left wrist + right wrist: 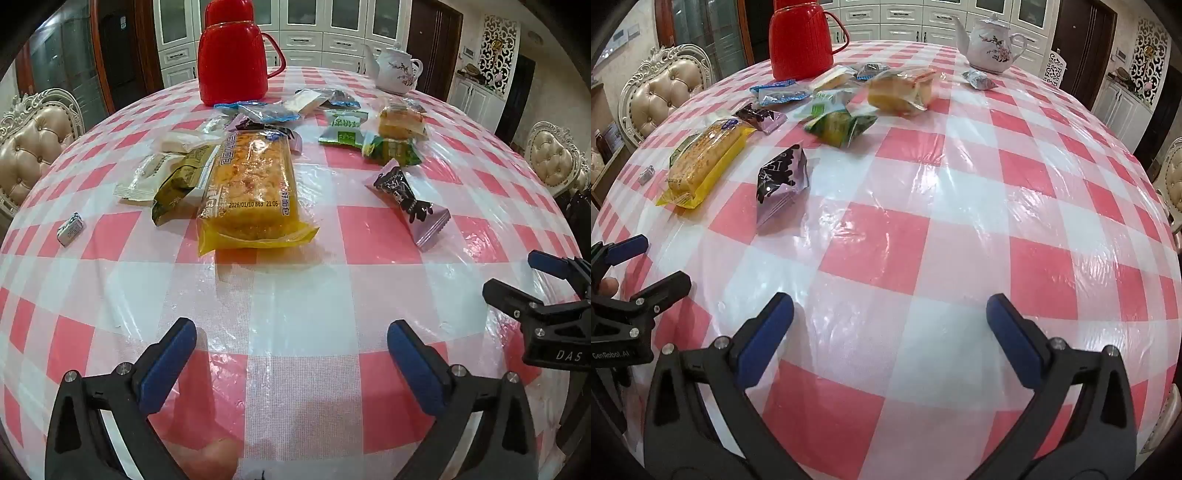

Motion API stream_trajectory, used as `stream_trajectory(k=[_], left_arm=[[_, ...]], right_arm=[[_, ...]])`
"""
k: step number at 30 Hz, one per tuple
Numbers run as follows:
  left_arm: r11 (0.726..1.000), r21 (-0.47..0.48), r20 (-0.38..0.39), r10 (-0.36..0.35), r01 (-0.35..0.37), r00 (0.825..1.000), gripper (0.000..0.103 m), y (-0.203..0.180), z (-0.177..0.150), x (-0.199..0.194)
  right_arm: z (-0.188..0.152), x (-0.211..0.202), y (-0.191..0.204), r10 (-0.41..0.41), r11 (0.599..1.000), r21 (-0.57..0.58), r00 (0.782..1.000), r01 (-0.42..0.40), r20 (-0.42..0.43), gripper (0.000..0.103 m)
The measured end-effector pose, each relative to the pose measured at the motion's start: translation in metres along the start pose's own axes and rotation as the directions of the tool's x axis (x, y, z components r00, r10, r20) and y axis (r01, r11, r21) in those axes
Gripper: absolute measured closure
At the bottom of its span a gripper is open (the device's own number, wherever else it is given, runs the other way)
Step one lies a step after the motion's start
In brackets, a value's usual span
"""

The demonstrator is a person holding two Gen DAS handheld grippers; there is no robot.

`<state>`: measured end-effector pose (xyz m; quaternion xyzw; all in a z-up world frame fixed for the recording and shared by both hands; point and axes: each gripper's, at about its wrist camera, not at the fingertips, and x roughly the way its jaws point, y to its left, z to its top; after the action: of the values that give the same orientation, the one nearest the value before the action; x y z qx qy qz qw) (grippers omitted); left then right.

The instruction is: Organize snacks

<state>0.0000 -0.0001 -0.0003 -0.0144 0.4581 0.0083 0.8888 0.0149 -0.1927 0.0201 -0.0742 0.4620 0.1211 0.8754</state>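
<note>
Your left gripper (291,343) sits left of your right gripper (890,317), both over the near part of the red-and-white checked plastic tablecloth (295,295). Ahead of your left gripper lies the long yellow-wrapped bread loaf (251,188); to its right, apart, the lilac-and-black sachet (406,199). Left of the loaf lies the small silver-wrapped candy (70,229). Behind stand the red plastic thermos jug (232,55), left, and the white floral porcelain teapot (395,66), right.

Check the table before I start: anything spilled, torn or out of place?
Nothing spilled or torn. The snacks lie scattered, some overlapping: the yellow bread pack sits partly atop an olive packet. One small wrapped candy lies apart at the left. Both grippers are open and empty.
</note>
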Motion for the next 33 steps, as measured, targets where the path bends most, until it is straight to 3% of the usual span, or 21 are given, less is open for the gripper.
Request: stream_trajectory(k=[33], left_arm=[[1.0,-0.001,0.0,-0.001,0.001,1.0,0.0,-0.0004,-0.0005,-0.0034]], right_arm=[[-0.0002,-0.0007,0.0,0.0,1.0,0.0,1.0,0.0,0.0,0.0]])
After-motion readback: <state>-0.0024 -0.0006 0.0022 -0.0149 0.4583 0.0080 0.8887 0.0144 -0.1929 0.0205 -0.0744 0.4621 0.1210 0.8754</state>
